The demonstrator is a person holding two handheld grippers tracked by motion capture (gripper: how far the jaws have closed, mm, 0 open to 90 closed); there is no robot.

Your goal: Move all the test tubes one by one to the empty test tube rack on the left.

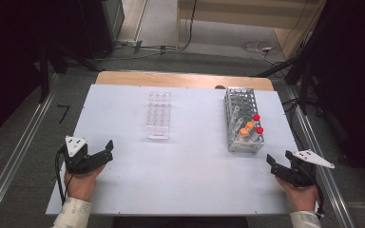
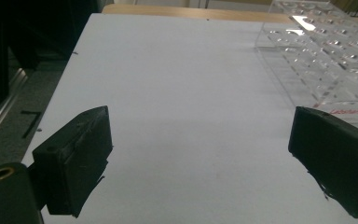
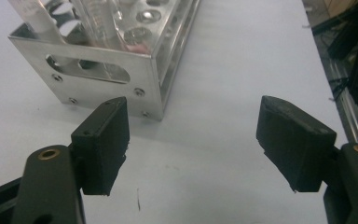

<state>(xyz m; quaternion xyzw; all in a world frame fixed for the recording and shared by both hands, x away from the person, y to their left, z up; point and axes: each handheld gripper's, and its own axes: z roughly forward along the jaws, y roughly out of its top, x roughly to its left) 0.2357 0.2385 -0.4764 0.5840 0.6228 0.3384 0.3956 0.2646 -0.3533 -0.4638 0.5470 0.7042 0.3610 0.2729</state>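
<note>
A metal tube rack [image 1: 243, 118] stands at the right of the white table [image 1: 185, 171]; it holds several tubes with orange caps [image 1: 244, 131] and red caps [image 1: 256, 117]. A clear plastic rack [image 1: 158, 115] lies near the table's middle, its wells bare. My left gripper [image 1: 103, 151] rests at the table's front left, open, nothing between its jaws; the clear rack [image 2: 326, 56] lies ahead to its right. My right gripper [image 1: 279, 159] sits at the front right, open and holding nothing, with the metal rack's corner [image 3: 116, 60] just beyond its left jaw.
The table's left edge [image 2: 60, 84] drops to a dark floor with a metal rail [image 1: 14, 156]. Another rail [image 1: 313, 142] runs along the right side. Cables [image 1: 261, 47] lie on the floor behind the table.
</note>
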